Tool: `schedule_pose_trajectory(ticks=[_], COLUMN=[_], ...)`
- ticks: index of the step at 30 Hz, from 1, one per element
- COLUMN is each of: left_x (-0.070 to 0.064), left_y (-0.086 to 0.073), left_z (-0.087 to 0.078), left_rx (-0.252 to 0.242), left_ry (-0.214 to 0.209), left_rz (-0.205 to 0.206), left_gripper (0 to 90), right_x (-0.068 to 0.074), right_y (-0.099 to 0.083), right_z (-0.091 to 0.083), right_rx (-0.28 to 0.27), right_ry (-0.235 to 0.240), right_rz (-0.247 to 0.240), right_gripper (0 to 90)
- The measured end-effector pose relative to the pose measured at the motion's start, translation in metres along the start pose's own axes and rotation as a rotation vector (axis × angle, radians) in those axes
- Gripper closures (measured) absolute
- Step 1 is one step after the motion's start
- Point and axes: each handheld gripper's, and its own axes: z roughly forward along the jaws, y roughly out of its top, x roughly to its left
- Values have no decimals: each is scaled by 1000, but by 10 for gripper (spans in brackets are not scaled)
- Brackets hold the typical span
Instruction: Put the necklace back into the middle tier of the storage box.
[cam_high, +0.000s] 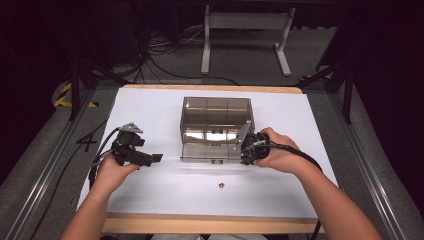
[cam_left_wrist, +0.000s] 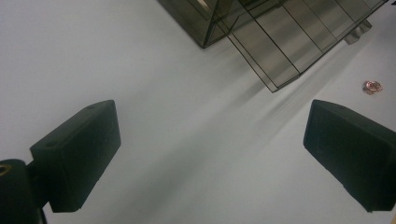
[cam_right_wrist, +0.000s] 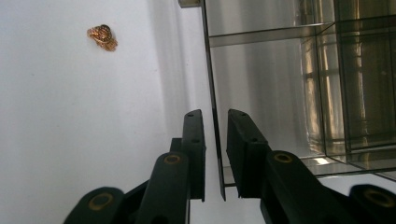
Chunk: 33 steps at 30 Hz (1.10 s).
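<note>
Two grippers flank the smoked acrylic box (cam_high: 216, 120): the right gripper (cam_right_wrist: 215, 154) straddles the front wall of its pulled-out drawer (cam_right_wrist: 271, 88), jaws nearly closed, probably to slide it. The left gripper (cam_left_wrist: 210, 154) waits spread wide and empty left of the box, while a small ring (cam_high: 220, 186) lies just in front, likely meant for the drawer.

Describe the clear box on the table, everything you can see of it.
The box is smoky, see-through plastic or glass, split by thin walls into compartments. It sits on the white table, at the middle. A front section is drawn out toward the person, like a drawer. The right gripper has its jaws on either side of a thin front wall of that section, close to it. The compartments look empty.
</note>
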Motion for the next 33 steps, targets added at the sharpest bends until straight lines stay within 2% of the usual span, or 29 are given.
schedule_pose_trajectory(ticks=[3, 4, 8, 16, 23, 27, 33], left_x=[0, 0, -1, 0, -1, -1, -1], left_y=[0, 0, -1, -7, -9, -11, -13], left_z=[0, 0, 0, -4, -7, -7, -7], left_rx=[0, 0, 1, -1, -7, 0, 3], left_ry=[2, 2, 1, 11, 18, 18, 21], left_rz=[2, 3, 1, -7, -18, -19, -20], left_gripper=[46, 46, 46, 46, 46, 46, 47], right_x=[1, 3, 3, 7, 12, 15, 17], right_y=[0, 1, 1, 5, 11, 13, 13], right_z=[-2, -5, -9, -19, -23, -23, -25], right_rx=[-10, -15, -33, -77, -100, -100, -102], right_ry=[-4, 1, -8, -11, -12, 1, 7], right_rz=[2, 17, 9, 73, 82, 141, 173], right_gripper=[755, 746, 741, 733, 735, 726, 731])
